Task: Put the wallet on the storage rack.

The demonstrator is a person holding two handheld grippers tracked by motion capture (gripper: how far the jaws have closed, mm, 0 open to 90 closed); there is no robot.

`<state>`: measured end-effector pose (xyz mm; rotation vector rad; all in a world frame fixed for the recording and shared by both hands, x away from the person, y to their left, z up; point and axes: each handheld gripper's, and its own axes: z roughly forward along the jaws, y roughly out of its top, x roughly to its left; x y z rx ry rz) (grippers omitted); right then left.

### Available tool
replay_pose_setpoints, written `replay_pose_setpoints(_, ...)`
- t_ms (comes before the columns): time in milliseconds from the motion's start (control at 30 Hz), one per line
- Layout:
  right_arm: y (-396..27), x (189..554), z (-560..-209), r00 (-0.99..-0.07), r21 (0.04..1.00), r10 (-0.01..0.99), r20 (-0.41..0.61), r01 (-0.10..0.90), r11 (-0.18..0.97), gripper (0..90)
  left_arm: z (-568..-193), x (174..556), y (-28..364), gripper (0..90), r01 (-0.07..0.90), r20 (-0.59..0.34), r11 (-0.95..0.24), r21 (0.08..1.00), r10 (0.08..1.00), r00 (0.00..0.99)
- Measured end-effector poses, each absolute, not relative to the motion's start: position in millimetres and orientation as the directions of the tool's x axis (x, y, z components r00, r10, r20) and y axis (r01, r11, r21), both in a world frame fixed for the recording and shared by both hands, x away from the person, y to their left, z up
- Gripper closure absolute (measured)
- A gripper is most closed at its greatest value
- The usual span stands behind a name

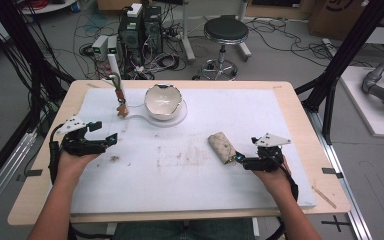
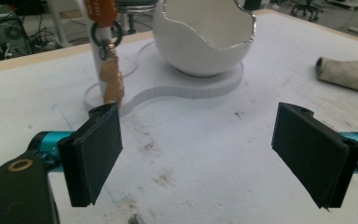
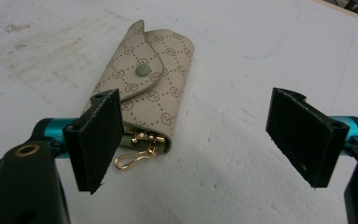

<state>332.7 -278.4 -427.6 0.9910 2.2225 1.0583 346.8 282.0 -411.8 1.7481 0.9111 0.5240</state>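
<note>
A beige patterned key pouch (image 1: 221, 146) (image 3: 147, 81) lies on the white mat, flap snapped shut, with a gold clasp (image 3: 137, 151) sticking out of its near end. My right gripper (image 1: 240, 160) (image 3: 200, 140) stands open just short of that end, its left jaw beside the clasp. My left gripper (image 1: 107, 136) (image 2: 205, 154) is open over bare mat at the left. Ahead of it a white egg-shaped bowl (image 1: 163, 100) (image 2: 205, 35) sits on a white base (image 2: 191, 86), and a keyring with an orange charm (image 1: 122, 109) (image 2: 112, 81) hangs on a white post (image 1: 114, 67).
The white mat (image 1: 190, 165) covers a wooden table (image 1: 300, 105); it is stained near the middle. Beyond the table stand a black stool (image 1: 225, 32), computer boxes and cables on the floor. Black frame posts rise at both sides.
</note>
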Motion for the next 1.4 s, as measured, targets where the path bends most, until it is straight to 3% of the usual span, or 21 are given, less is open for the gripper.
replay_pose_setpoints(800, -231.5, 345.5, -437.7, -0.6, 0.738, 0.798, -0.055, 0.514, 0.437, 19.3, -414.9, 339.0, 283.9, 16.0, 0.344, -0.062, -0.196, 0.918, 0.786, 0.615)
replay_pose_setpoints(1033, -222.2, 347.4, -450.6, -0.599, 0.667, 0.799, -0.05, 0.576, 0.473, 19.3, -415.5, 339.0, 283.4, 16.0, 0.348, -0.063, -0.197, 0.917, 0.787, 0.613)
replay_pose_setpoints(1400, -223.3, 346.1, -452.5, -0.586, 0.676, 0.81, -0.028, 0.586, 0.447, 20.0, -416.1, 339.1, 281.2, 16.0, 0.35, -0.056, -0.209, 0.913, 0.786, 0.615)
